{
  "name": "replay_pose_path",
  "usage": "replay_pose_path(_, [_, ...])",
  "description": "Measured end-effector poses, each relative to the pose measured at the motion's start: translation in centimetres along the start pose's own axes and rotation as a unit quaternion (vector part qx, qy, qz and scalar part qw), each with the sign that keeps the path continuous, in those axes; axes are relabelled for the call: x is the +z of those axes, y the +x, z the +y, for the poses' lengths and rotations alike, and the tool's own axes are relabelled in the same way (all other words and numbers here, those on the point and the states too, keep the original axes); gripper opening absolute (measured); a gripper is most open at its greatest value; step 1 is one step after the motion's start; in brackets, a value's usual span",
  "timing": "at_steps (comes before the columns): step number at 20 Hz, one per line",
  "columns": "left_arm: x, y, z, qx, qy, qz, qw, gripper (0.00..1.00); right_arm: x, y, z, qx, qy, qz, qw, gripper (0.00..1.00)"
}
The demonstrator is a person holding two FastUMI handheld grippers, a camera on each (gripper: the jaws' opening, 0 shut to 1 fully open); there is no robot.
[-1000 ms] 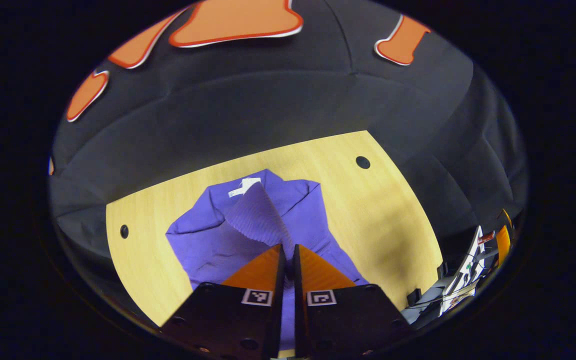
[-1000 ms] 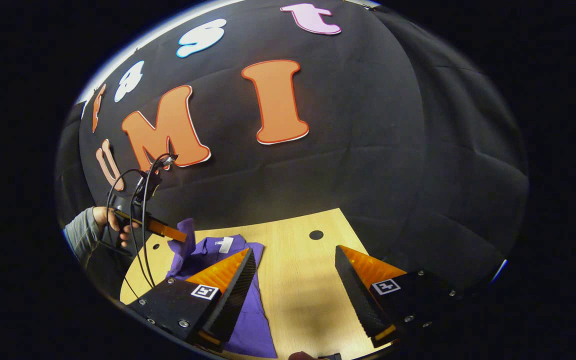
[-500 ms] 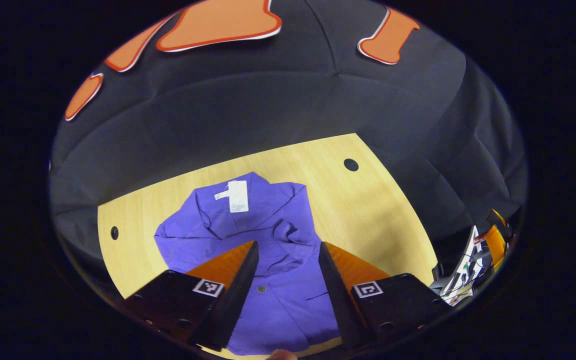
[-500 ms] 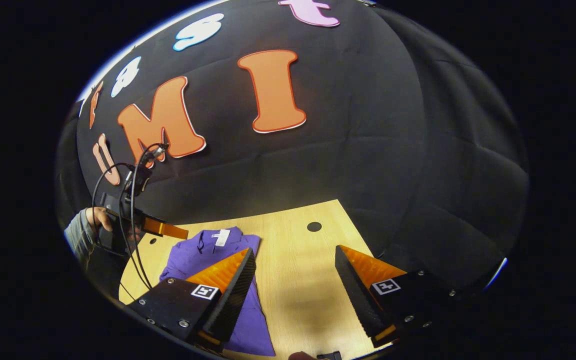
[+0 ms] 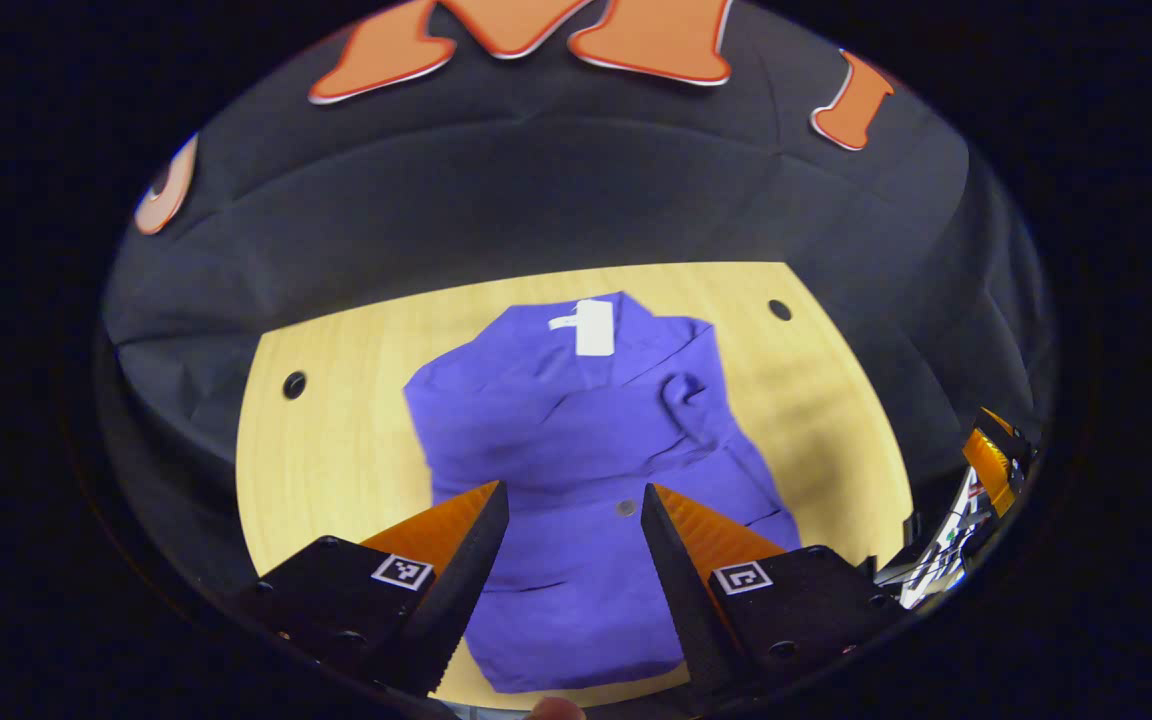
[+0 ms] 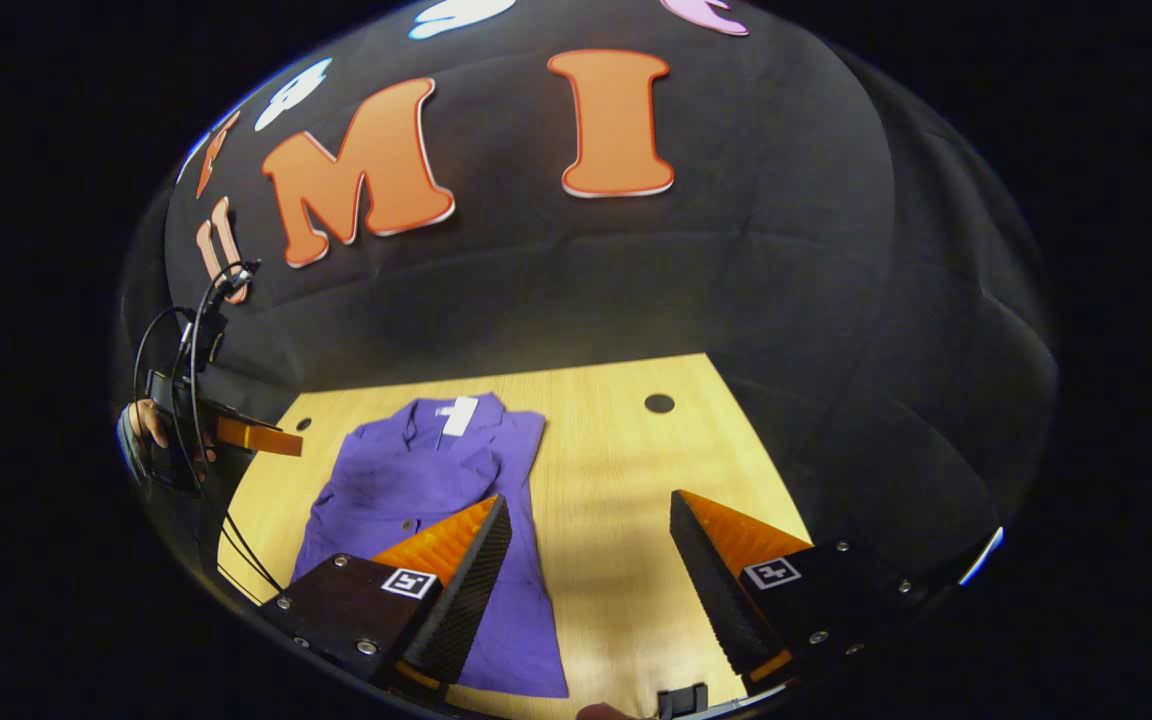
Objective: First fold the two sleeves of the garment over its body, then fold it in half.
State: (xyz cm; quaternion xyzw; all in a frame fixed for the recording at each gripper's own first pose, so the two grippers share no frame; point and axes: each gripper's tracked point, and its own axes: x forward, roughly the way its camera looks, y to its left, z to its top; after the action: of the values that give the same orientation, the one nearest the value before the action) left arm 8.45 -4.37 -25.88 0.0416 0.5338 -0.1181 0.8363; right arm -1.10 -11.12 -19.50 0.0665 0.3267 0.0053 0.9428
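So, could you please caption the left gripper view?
Open left gripper above a purple shirt lying on the table.

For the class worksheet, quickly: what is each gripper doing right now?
Left gripper: open, holding nothing, above the purple shirt.
Right gripper: open, holding nothing, over the wooden table.

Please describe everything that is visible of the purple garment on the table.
The purple garment is a shirt of thin woven-looking cloth, lying flat on the wooden table, collar toward the booth wall. A white tag shows at the collar, and small buttons down the front. Both sleeves appear folded over the body, leaving creases. Neither hand-held gripper touches it.
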Motion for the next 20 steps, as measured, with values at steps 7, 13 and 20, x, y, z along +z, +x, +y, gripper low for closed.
replay_pose_path(7, [-9.3, -1.5, 5.9, 0.043, -0.029, 0.018, 0.998, 0.87, -9.6, 0.9, 2.5, 0.004, -0.011, 0.105, 0.994, 0.96])
replay_pose_path(13, [-17.2, -1.9, 8.7, 0.077, -0.035, 0.049, 0.995, 0.87, -17.4, 0.4, 3.0, 0.000, -0.023, 0.192, 0.981, 0.96])
replay_pose_path(20, [-26.8, -0.2, 8.0, 0.075, -0.065, 0.105, 0.990, 0.85, -26.1, -0.6, 3.3, -0.004, -0.029, 0.283, 0.959, 0.97])
